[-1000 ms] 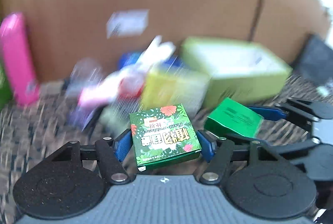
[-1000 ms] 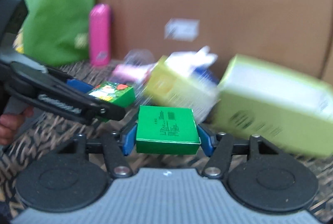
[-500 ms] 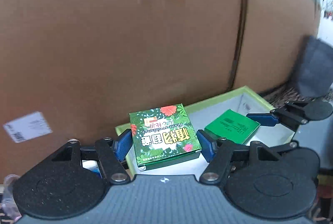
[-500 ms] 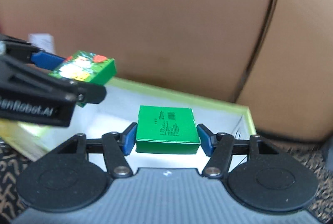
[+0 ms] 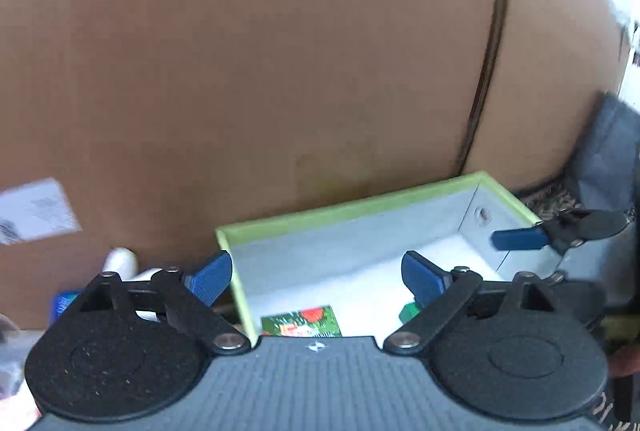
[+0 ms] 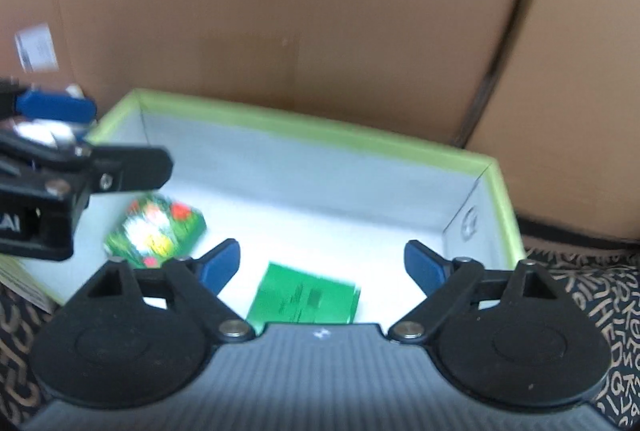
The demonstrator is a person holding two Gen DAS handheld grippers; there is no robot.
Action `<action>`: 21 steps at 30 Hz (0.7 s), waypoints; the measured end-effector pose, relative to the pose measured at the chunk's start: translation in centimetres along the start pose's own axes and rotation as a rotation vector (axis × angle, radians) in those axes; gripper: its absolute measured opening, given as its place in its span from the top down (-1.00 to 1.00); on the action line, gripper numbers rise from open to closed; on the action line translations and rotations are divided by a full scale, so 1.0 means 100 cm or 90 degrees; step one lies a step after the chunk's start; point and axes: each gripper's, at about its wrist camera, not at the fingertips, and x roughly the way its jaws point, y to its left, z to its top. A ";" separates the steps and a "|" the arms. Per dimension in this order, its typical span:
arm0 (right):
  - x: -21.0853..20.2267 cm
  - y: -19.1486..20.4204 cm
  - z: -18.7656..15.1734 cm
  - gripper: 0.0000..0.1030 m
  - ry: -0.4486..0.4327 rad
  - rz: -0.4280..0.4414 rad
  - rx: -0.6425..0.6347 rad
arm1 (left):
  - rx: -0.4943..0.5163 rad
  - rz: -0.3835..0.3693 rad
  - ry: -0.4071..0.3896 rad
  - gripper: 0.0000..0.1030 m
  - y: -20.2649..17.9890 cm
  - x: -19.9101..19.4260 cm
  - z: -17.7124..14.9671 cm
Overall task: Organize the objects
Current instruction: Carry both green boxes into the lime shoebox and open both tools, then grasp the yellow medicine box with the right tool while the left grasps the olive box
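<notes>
- Now both hands hover over the open green-rimmed box (image 6: 496,187), which stands against a big cardboard wall (image 6: 320,11); the step in hand looks like letting two small packs go into it.
- Left gripper (image 5: 316,273): its fingers (image 5: 210,277) are spreading wide with nothing between them; the flowered pack (image 6: 154,231) lies below on the white floor of the box, near its left wall, blurred in the right wrist view as if still settling.
- Right gripper (image 6: 322,265): its fingers (image 6: 220,265) are likewise opening, clear of the plain green pack (image 6: 306,297), which sits on the box floor just under them, beside the flowered one but apart from it.
- To finish well, each hand should probably wait until the fingers are fully apart, then lift straight up; a sideways pull could clip the rim and shift the box.
- The two grippers are close together over one box; drawing them back one at a time would likely avoid a knock.
- More items, a white bottle (image 5: 120,261) among them, lie left of the box; these seem the next to sort.
</notes>
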 end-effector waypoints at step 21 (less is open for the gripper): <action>-0.140 0.094 -0.082 -1.00 -0.200 0.145 0.002 | -0.154 0.199 -0.023 -0.95 0.088 -0.199 -0.127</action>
